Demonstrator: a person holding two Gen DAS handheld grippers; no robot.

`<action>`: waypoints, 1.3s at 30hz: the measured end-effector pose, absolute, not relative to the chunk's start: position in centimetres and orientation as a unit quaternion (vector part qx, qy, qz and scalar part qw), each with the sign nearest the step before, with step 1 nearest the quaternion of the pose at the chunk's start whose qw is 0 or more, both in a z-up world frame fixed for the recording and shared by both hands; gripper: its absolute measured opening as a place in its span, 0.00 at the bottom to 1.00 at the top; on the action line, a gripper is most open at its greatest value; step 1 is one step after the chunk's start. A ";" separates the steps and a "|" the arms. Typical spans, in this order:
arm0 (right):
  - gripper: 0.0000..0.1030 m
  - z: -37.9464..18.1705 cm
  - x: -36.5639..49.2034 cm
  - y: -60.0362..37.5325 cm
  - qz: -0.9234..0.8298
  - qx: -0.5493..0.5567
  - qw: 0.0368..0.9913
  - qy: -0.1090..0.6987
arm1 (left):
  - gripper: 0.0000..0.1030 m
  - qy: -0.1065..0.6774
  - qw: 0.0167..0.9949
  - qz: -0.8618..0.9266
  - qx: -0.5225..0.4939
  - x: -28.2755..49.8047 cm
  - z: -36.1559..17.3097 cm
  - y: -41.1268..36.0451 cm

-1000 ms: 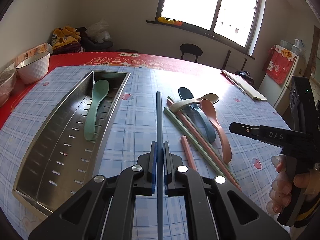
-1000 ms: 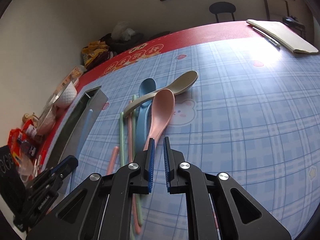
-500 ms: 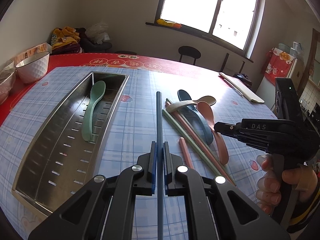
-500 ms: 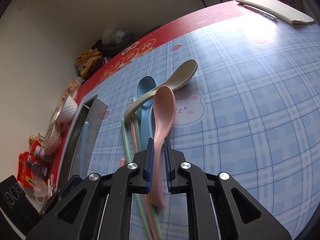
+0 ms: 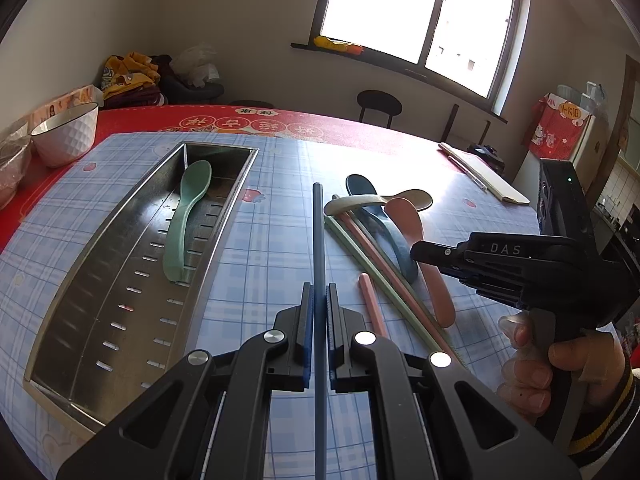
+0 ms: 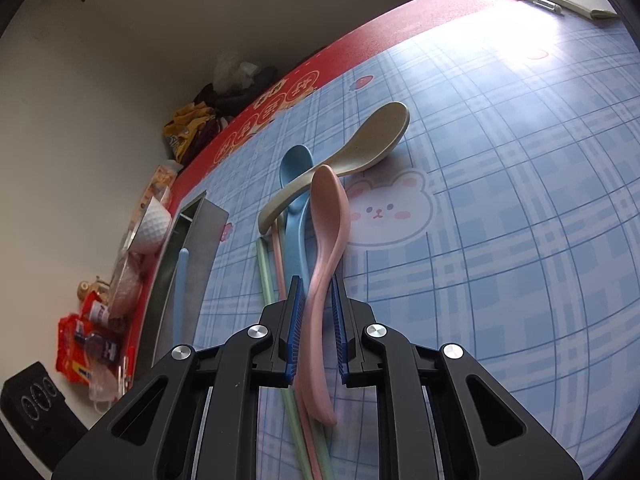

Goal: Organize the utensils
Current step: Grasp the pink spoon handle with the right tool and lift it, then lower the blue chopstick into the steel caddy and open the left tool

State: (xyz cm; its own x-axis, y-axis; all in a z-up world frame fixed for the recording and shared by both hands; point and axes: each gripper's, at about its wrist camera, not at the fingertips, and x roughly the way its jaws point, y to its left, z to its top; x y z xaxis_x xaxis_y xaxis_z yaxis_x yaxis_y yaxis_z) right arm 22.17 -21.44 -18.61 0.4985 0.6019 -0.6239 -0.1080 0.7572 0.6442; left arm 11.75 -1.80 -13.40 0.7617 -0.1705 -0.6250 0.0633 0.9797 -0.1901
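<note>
A: Steel tray [image 5: 120,264] w/ slots lies near the desk's [image 5: 260,240] left edge in the left wrist view; green spoon [image 5: 186,220] sits inside, bowl toward the far end.

B: Left claw [image 5: 319,300]?

A: Clamped tight on a dark blue chopstick [image 5: 318,240], stick running straight out between the pads, over the checked cloth just right of the tray. Further right: pile of navy spoon [image 5: 380,224], beige spoon [image 5: 376,202], pink spoon [image 5: 420,256], plus green & pink chopsticks [image 5: 372,252]. Right claw [image 5: 424,250] reaches in over the pink spoon, a hand [image 5: 560,368] on its grip.

B: Right wrist view?

A: Right claw [image 6: 316,308] straddles the pink spoon's [image 6: 326,240] handle; jaws opening, small gaps both sides, pads not pressing. Spoon rests on the desk [image 6: 500,220], bowl pointing away, by the bear print. Blue spoon [image 6: 296,208] just left of it, beige spoon [image 6: 352,152] crossing over the blue one. Tray [image 6: 192,248] toward the left edge, white bowl [image 6: 152,224] beyond it.
</note>
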 end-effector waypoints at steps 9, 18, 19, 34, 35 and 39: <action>0.07 -18.4 20.8 -22.9 0.231 0.305 0.831 0.404 | 0.06 0.340 0.935 -0.064 -0.078 11.6 -13.3 -1.9; 0.07 -16.8 20.0 -23.3 0.243 0.288 0.855 0.357 | 0.06 0.338 0.936 -0.064 -0.078 11.6 -13.2 -1.9; 0.07 -16.8 20.0 -23.3 0.244 0.289 0.855 0.356 | 0.06 0.338 0.936 -0.064 -0.080 11.7 -13.2 -1.8; 0.07 -17.1 20.0 -24.0 0.251 0.309 0.845 0.357 | 0.06 0.348 0.914 -0.123 -0.167 11.7 -10.2 1.2; 0.07 -17.2 20.0 -24.0 0.251 0.310 0.845 0.357 | 0.06 0.349 0.913 -0.123 -0.173 11.8 -9.6 1.7; 0.07 -17.3 20.0 -24.0 0.253 0.312 0.842 0.359 | 0.06 0.349 0.913 -0.104 -0.186 12.9 -7.3 4.6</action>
